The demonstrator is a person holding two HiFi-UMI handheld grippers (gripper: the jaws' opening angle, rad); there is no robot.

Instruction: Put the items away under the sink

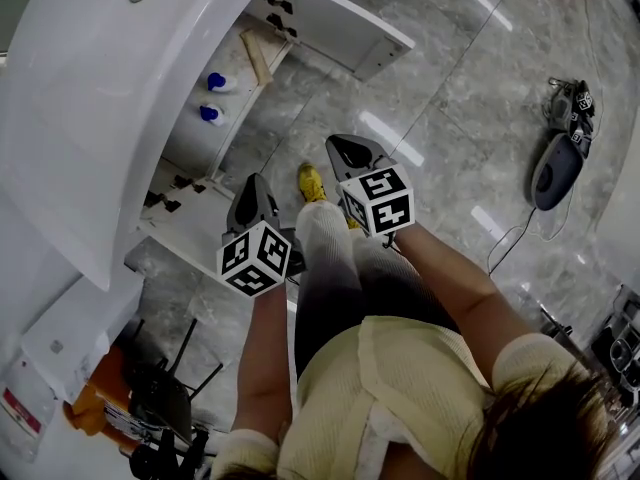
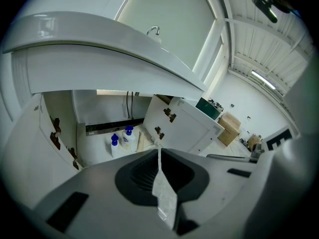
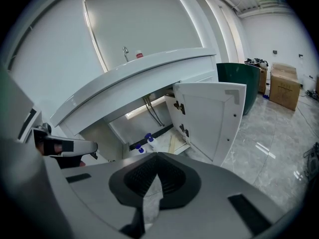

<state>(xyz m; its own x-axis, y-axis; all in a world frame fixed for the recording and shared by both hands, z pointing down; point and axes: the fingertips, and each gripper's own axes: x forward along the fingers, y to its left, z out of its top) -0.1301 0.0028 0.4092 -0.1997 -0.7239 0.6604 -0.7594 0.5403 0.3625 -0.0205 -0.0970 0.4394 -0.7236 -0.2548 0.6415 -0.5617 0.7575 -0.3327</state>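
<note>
Under the white sink counter (image 1: 90,88) the cabinet stands open, both doors swung out. Two white bottles with blue caps (image 1: 212,98) stand upright side by side on its floor, beside a pale wooden strip (image 1: 257,56). The same bottles (image 2: 122,141) show in the left gripper view, and the bottles (image 3: 144,143) also appear in the right gripper view. My left gripper (image 1: 252,180) and right gripper (image 1: 340,143) hover in front of the cabinet, apart from the bottles. The left gripper (image 2: 158,146) and right gripper (image 3: 155,156) are both shut with nothing held.
The right cabinet door (image 3: 209,118) juts into the floor space; the left door (image 1: 190,223) lies below my left gripper. A green bin (image 3: 244,81) and cardboard boxes (image 3: 284,86) stand to the right. Cables and a grey device (image 1: 555,168) lie on the marble floor.
</note>
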